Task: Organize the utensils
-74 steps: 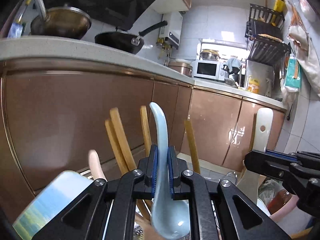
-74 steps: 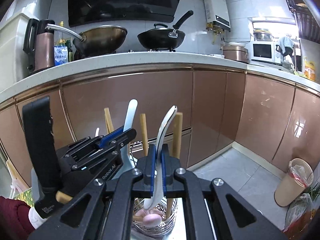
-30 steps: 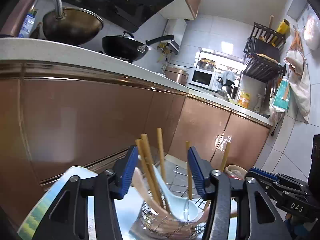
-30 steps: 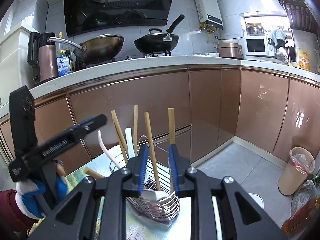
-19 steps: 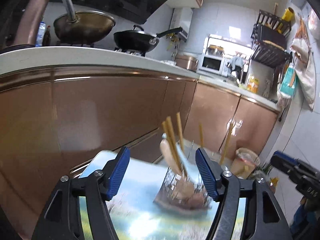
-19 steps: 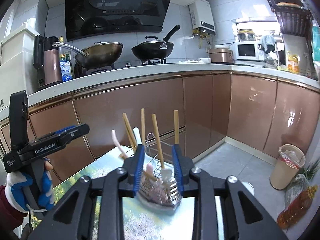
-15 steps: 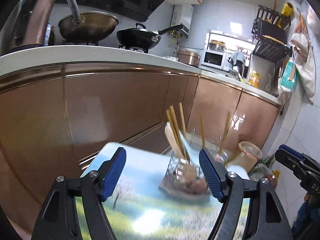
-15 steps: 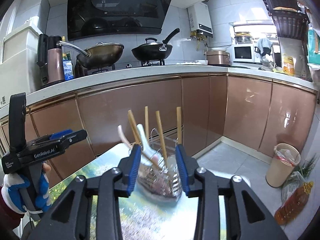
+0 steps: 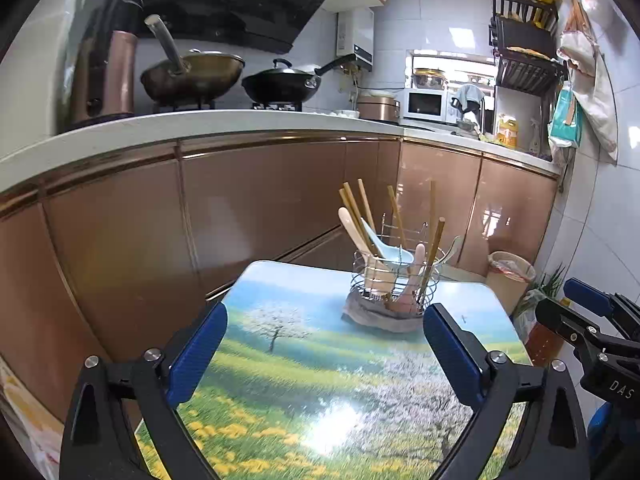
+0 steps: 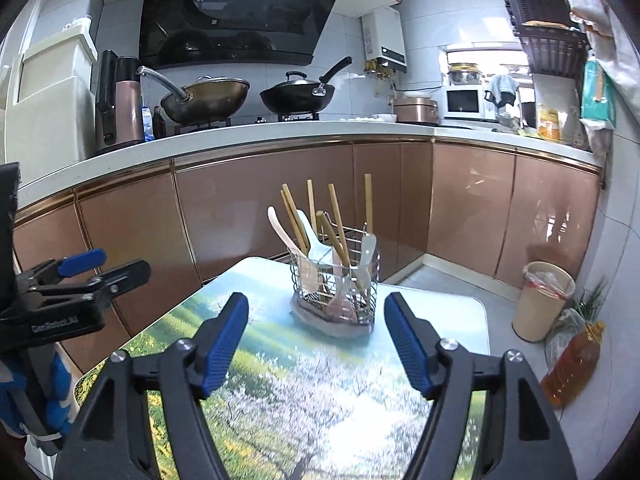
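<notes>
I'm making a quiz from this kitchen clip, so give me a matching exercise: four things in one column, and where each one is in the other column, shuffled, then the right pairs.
Things:
1. chopsticks
2. black wok
3. lined bin
4. wire holder

Places:
A. on the floor by the cabinets
B. on the stove
C. on the printed table
D. standing upright in the holder

Pairs: 1-D, 2-B, 3-A, 4-C
</notes>
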Tool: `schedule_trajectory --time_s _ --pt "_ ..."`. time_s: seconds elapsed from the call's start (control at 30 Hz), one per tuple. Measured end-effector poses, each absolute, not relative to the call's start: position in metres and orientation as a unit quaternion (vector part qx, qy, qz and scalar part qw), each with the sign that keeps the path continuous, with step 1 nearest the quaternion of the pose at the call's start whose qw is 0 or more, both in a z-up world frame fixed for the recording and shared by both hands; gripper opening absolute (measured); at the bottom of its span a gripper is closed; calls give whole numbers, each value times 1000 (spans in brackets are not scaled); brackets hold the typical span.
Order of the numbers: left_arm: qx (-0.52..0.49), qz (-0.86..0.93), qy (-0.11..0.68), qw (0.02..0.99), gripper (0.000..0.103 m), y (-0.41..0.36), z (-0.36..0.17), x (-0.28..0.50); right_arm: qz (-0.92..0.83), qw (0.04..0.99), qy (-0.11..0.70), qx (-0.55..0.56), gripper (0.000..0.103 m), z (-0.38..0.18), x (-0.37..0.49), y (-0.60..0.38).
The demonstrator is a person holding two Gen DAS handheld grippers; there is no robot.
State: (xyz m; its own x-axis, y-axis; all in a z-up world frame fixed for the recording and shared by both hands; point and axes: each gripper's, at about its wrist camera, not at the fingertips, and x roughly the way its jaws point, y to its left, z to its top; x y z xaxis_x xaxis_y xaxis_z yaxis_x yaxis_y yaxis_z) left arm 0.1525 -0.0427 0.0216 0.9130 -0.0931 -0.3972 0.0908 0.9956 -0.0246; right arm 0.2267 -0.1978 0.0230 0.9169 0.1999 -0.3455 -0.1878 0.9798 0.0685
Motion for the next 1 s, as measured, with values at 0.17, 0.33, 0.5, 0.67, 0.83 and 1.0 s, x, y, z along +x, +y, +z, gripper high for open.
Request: schedule_trajectory --time_s 0.17,0.33,0.5,0.67,0.83,1.0 --pt "10 -36 202 979 102 -39 23 131 93 978 184 22 71 17 208 -197" --pt "23 -22 199 979 103 -35 20 116 85 978 188 24 71 9 190 -197" --pt "26 -32 206 978 103 -32 13 105 73 980 185 23 71 5 175 -198" --pt "30 -35 211 976 103 -32 6 96 63 980 185 24 71 1 163 -201" --pt "32 -38 215 975 103 -32 0 89 57 980 189 27 71 -5 155 -203" --pt "34 -39 216 975 103 -32 -2 86 51 980 192 31 72 -10 151 -207"
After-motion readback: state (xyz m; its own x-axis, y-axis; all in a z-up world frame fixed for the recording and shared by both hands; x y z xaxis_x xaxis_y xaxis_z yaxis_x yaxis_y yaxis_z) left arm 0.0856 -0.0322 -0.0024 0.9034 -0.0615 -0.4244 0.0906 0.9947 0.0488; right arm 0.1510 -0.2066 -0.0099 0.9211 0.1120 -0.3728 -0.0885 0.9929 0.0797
